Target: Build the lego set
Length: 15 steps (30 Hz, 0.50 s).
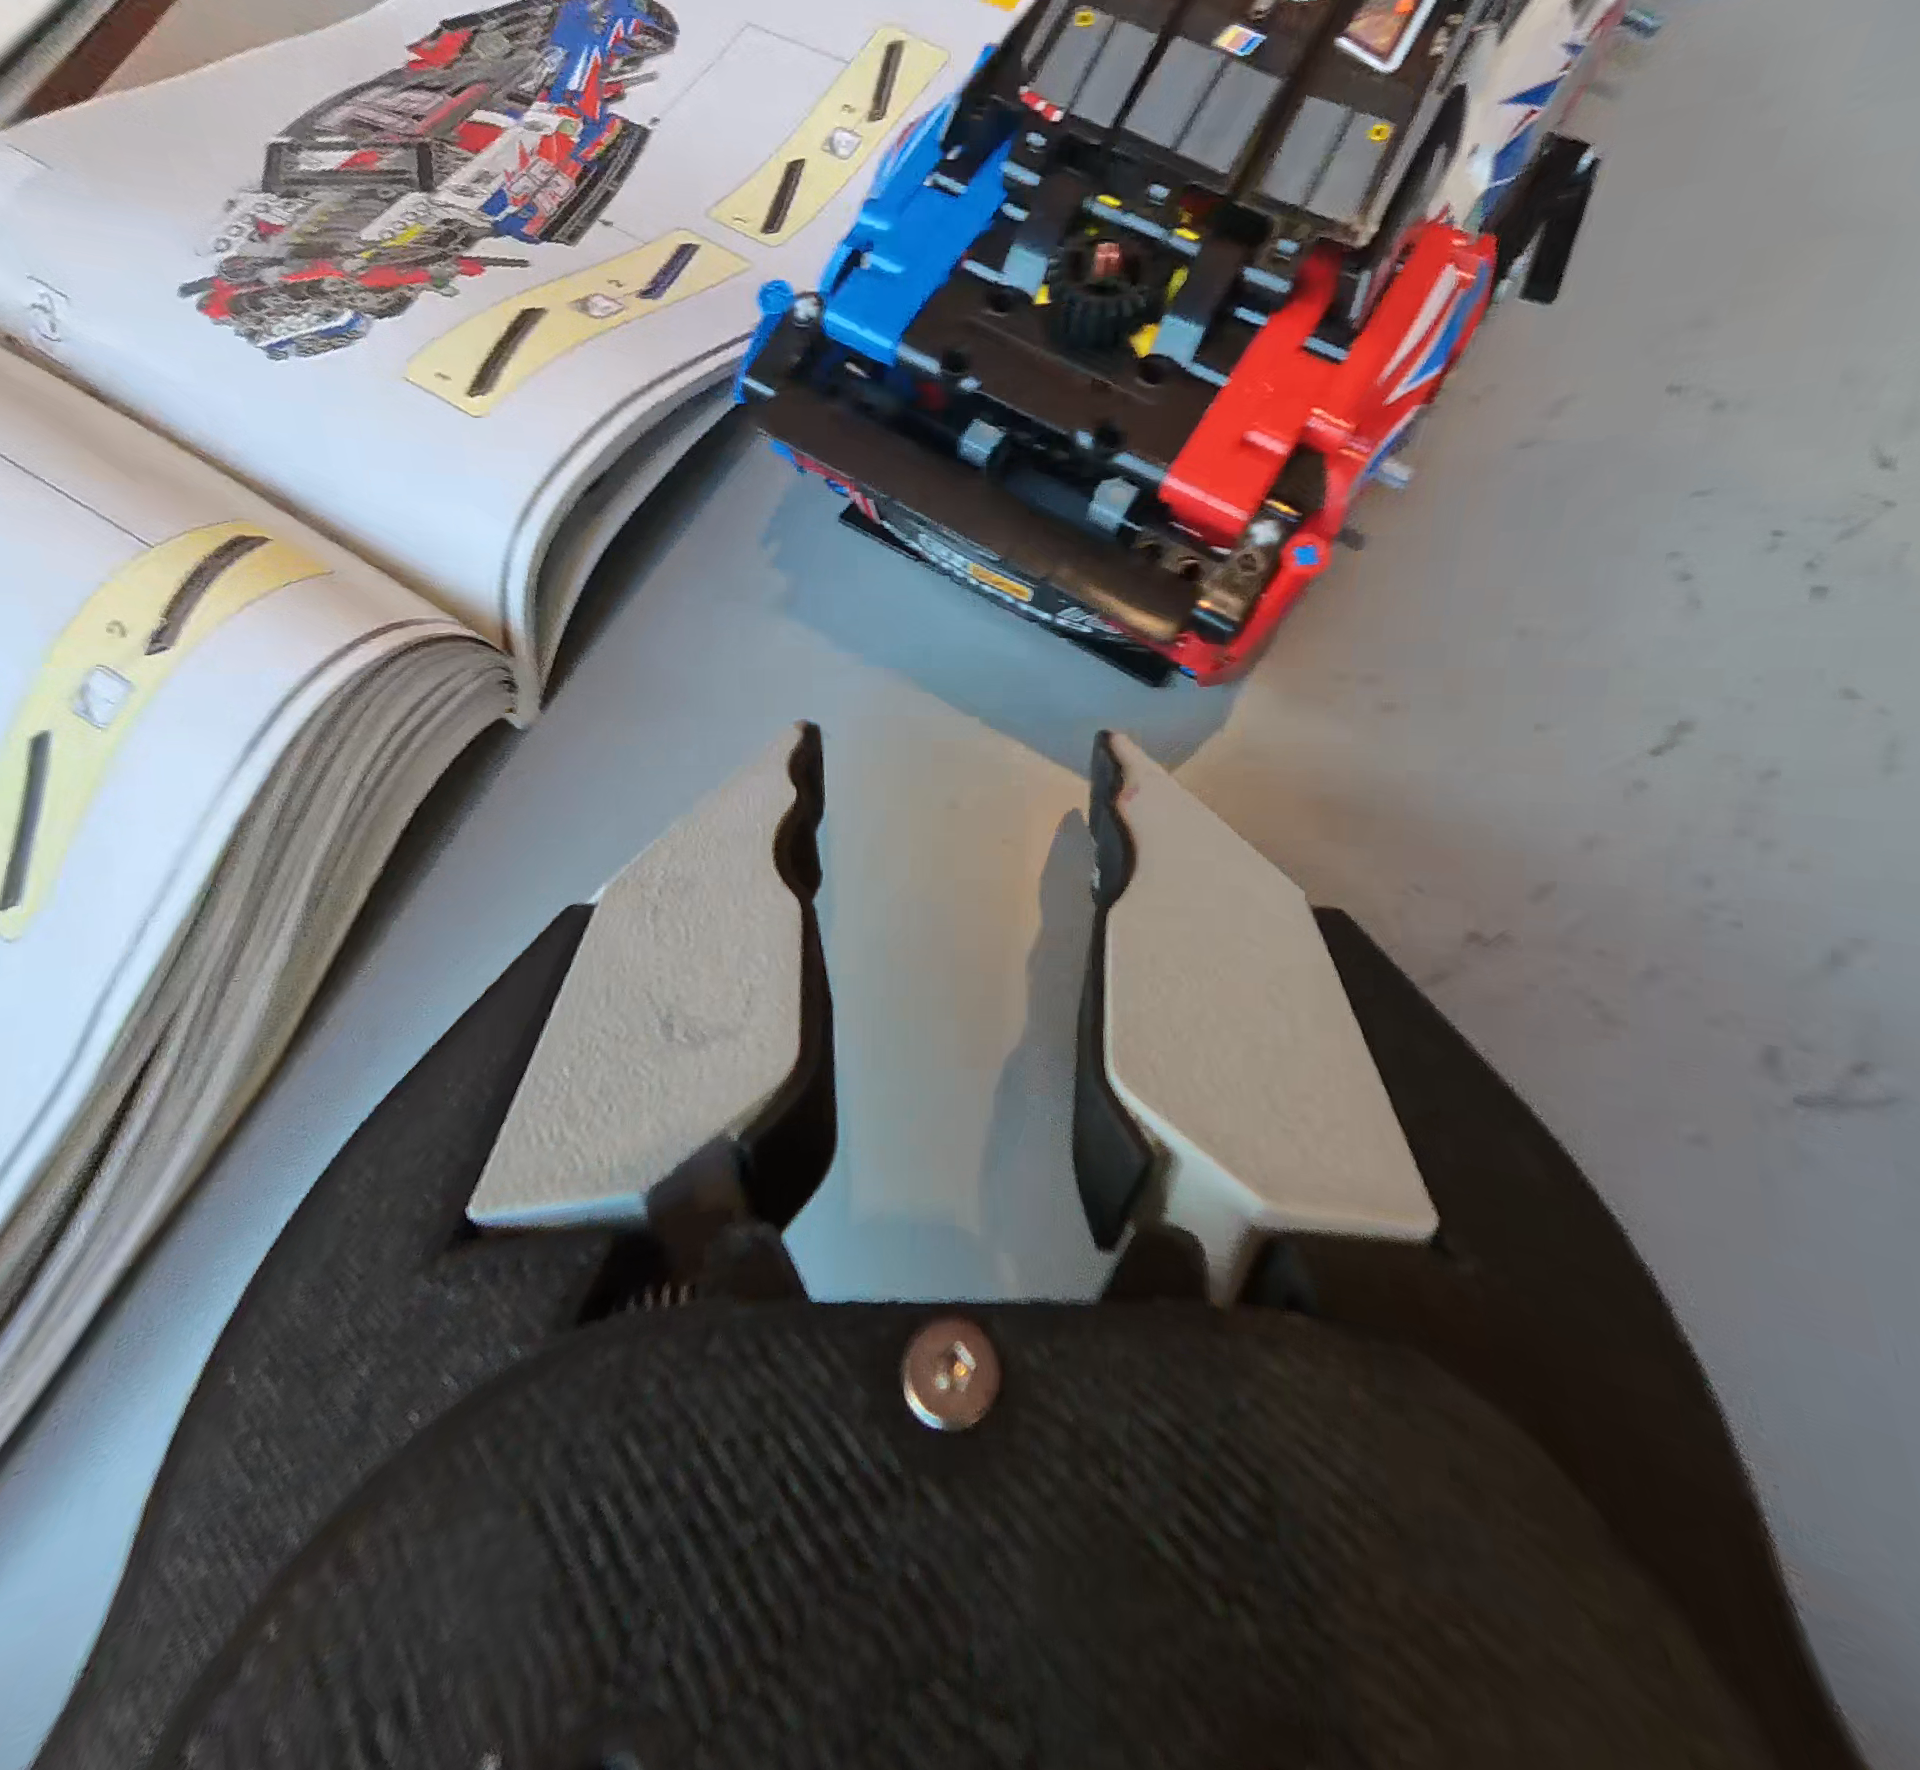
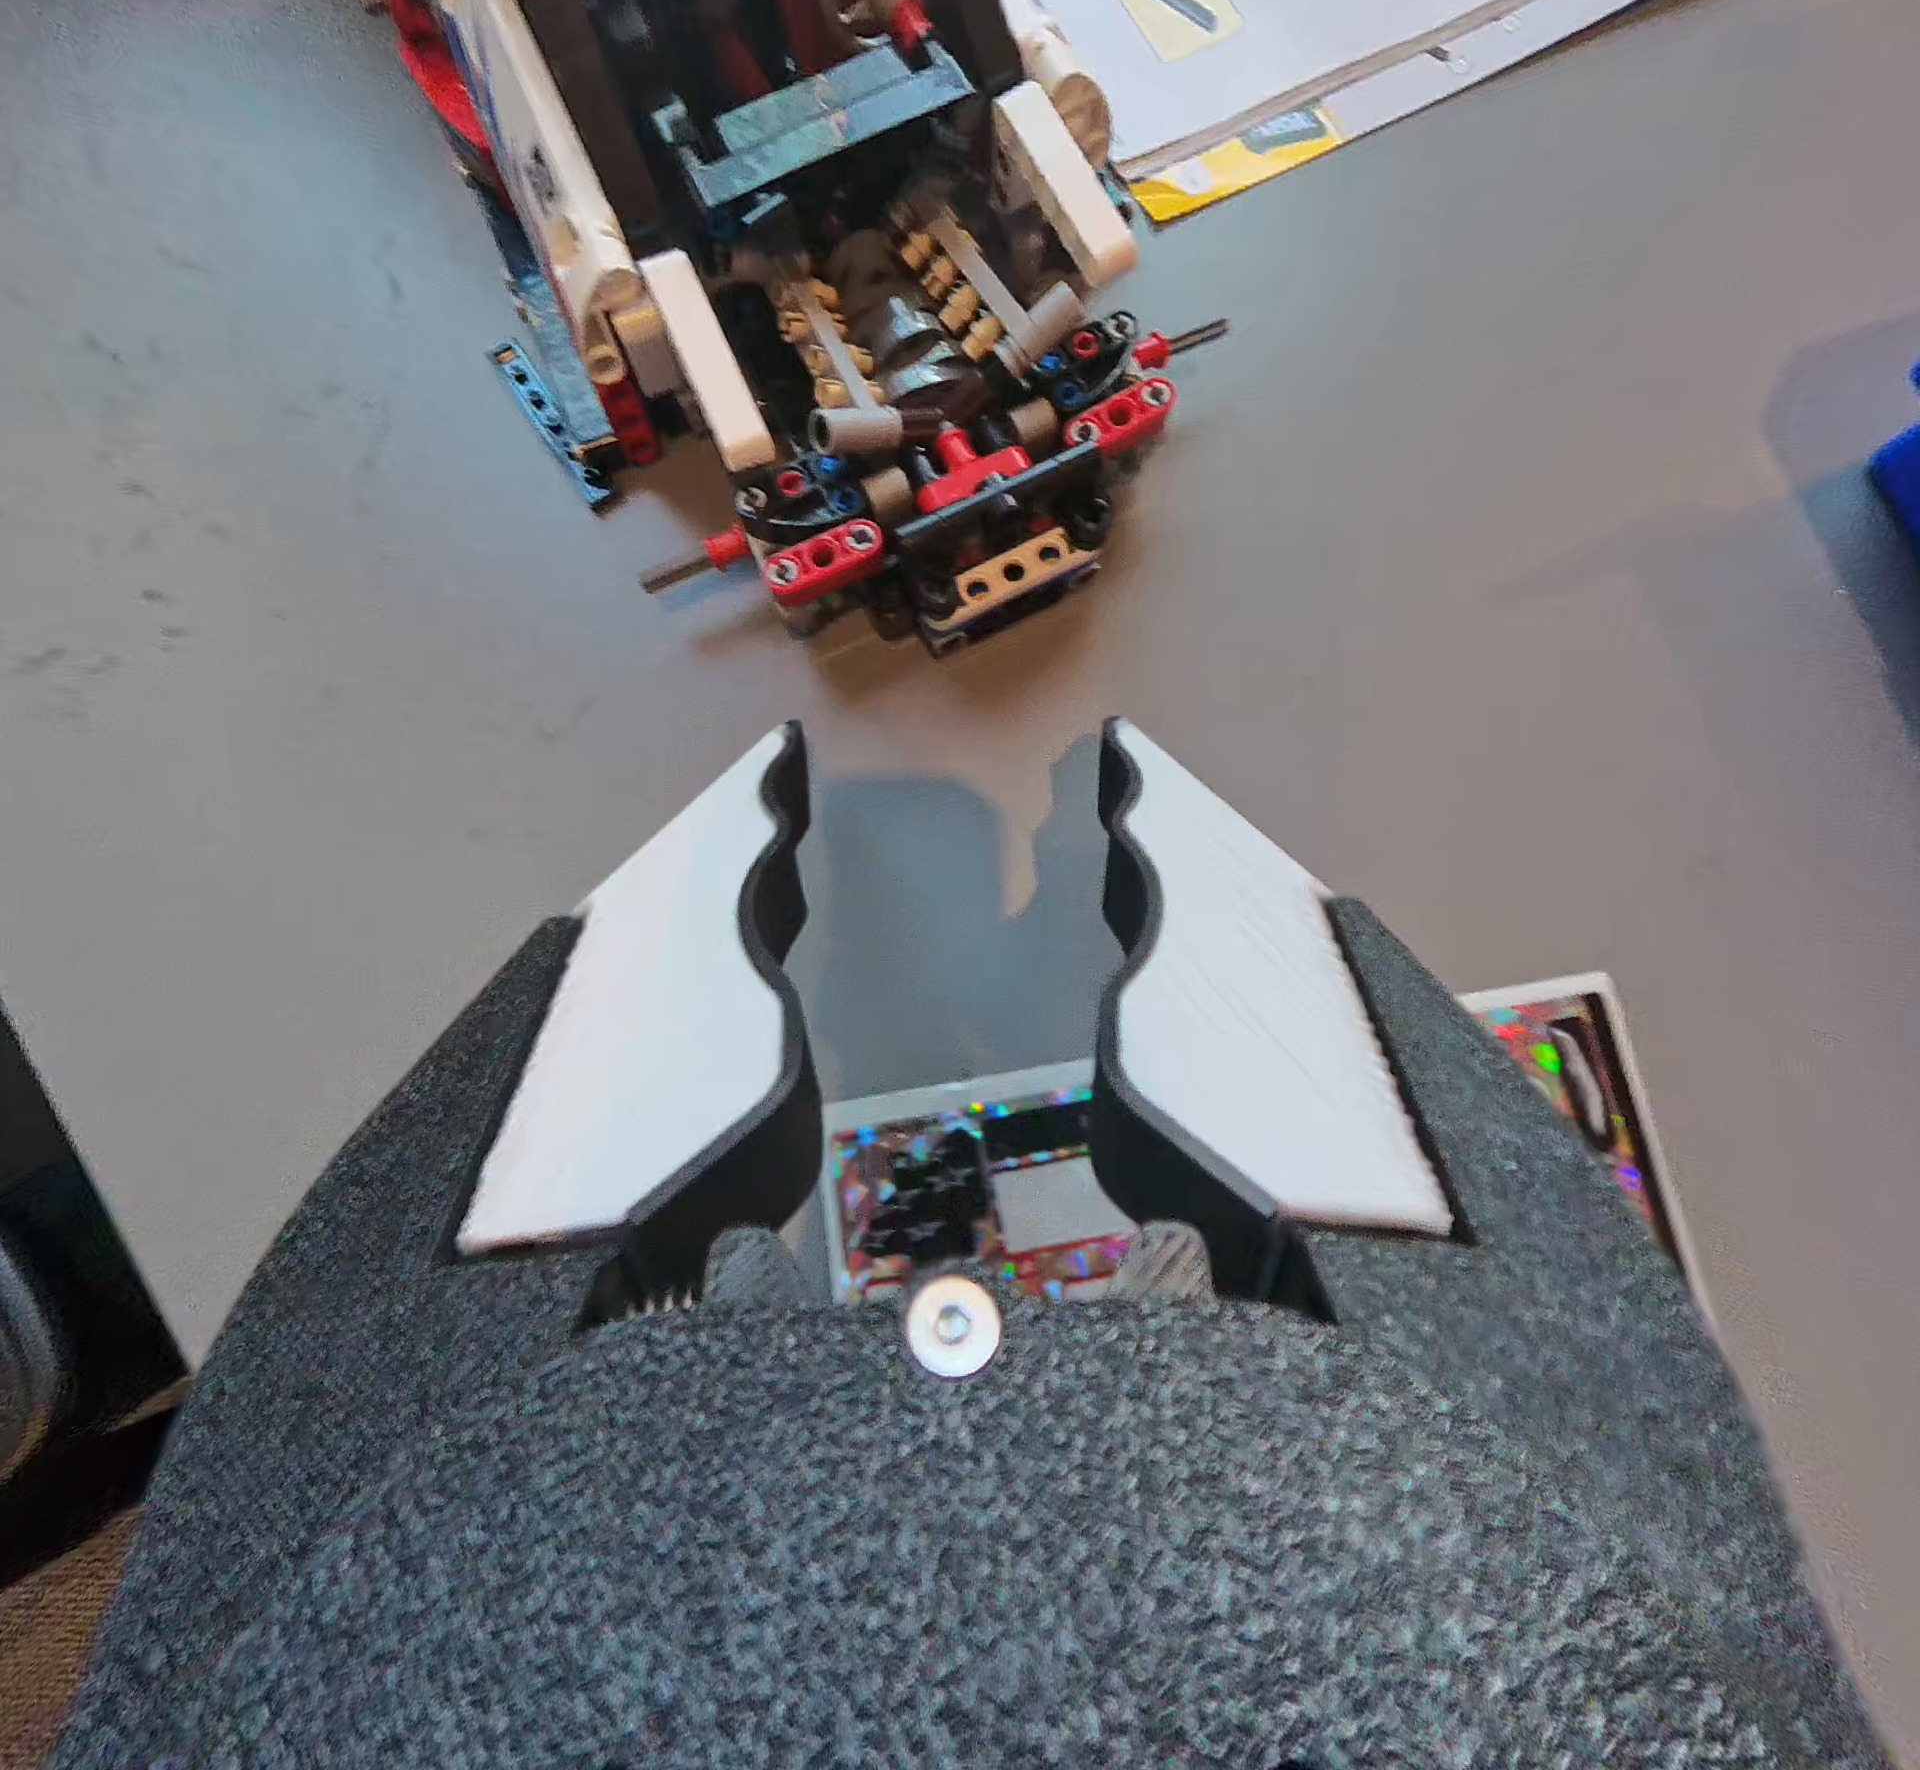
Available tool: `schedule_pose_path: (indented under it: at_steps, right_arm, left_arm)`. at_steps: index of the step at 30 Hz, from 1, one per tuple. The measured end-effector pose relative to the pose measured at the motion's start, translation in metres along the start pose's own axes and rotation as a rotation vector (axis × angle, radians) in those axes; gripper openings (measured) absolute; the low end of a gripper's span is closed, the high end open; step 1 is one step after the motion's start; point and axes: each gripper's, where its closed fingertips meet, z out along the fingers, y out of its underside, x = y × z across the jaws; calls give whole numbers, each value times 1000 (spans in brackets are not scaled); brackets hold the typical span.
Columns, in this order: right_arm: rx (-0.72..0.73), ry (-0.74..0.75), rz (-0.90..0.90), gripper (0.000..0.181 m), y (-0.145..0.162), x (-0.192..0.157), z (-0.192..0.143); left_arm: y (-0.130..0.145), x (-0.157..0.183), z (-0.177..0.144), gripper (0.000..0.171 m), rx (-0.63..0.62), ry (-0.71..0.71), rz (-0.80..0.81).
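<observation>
Setting: a grey table top (image 1: pixel 1558 889) carried everything in both wrist views.
Left gripper (image 1: pixel 956 754): it hung just above the table with its jaws spread wide and nothing between them; its white fingers (image 1: pixel 675 993) had black wavy inner pads.
Right gripper (image 2: pixel 951 749): it was likewise low over the table, jaws wide apart and empty.
Lego car (image 1: pixel 1195 266): a partly built racing model stood on the table ahead of the left gripper, near but apart from it. Its closer end showed a blue panel on the left, a red panel on the right, and a black gear in the exposed middle. The roof was black with shiny stickers.
Lego car, other end (image 2: pixel 914 349): the right wrist view faced the open end, with tan and grey engine parts, red beams, white side panels and a steering wheel farther back.
Instruction booklet (image 1: pixel 416 318): it lay open to the left of the car, its page edge touching or just beside the blue panel; which, I cannot tell.
Sticker sheet (image 2: pixel 956 1190): a glittery sheet lay flat under the right gripper, partly hidden by it.
Blue object (image 2: pixel 1896 463): cut off at the right edge, too little showed to identify it.
</observation>
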Motion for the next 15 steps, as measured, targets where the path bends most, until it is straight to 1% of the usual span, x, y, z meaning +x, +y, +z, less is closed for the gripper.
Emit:
schedule_pose_path:
  at_steps: [1,3,5,6,7,8,10,12,13,15]
  right_arm:
    - [-16,22,-10,50,0,8,1]
    - [-53,28,-34,49,-1,16,8]
    - [-92,28,-96,49,-1,22,17]
    - [-102,3,-132,50,-2,19,21]
    - [-85,-35,-159,43,-6,14,23]
    - [-68,-68,-174,46,-10,9,24]
    - [-78,-139,-164,46,-10,0,29]
    - [-90,-142,-160,44,-10,0,33]
    - [-85,-134,-153,39,-11,1,33]
    - [-72,-128,-139,39,-11,1,33]
  left_arm:
    - [-1,-4,1,49,-7,8,3]
    - [-4,-7,9,49,-23,39,22]
    - [-5,-5,21,55,-57,62,78]
    - [-4,-4,26,59,-75,69,129]
    - [-2,-3,31,64,-94,67,185]
    - [0,-2,35,65,-117,66,233]
    - [-6,7,39,67,-106,106,277]
    - [-6,13,39,56,-113,126,334]
    - [-6,15,39,50,-111,134,350]
    - [-6,20,38,37,-87,129,382]
